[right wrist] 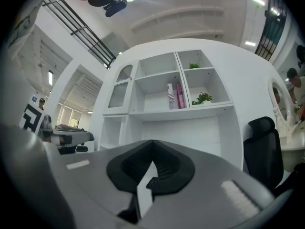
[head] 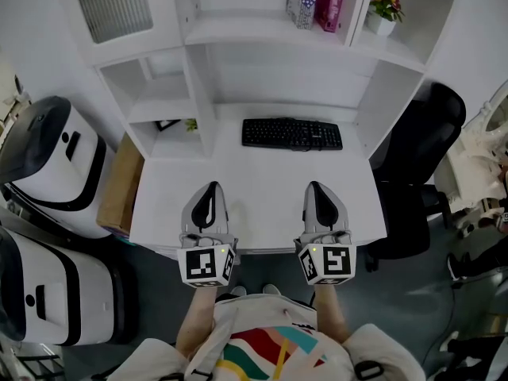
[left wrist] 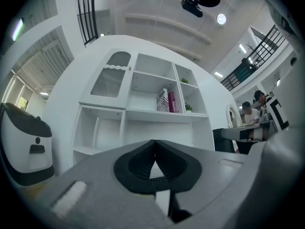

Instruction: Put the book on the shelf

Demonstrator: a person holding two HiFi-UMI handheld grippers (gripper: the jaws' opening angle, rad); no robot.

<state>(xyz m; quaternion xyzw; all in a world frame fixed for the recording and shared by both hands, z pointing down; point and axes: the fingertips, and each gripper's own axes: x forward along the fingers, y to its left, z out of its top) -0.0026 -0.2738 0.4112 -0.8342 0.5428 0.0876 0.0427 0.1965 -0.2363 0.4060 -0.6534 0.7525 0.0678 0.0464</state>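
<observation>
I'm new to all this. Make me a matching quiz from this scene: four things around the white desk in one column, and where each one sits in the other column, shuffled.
Things
1. keyboard
2. books
3. flowering plant
4. office chair

Places
A. on the floor, right of the desk
B. standing on the upper shelf, middle compartment
C. lying on the desk, towards the back
D. in the compartment just right of the books

Pairs: 1-C, 2-B, 3-D, 4-A
</observation>
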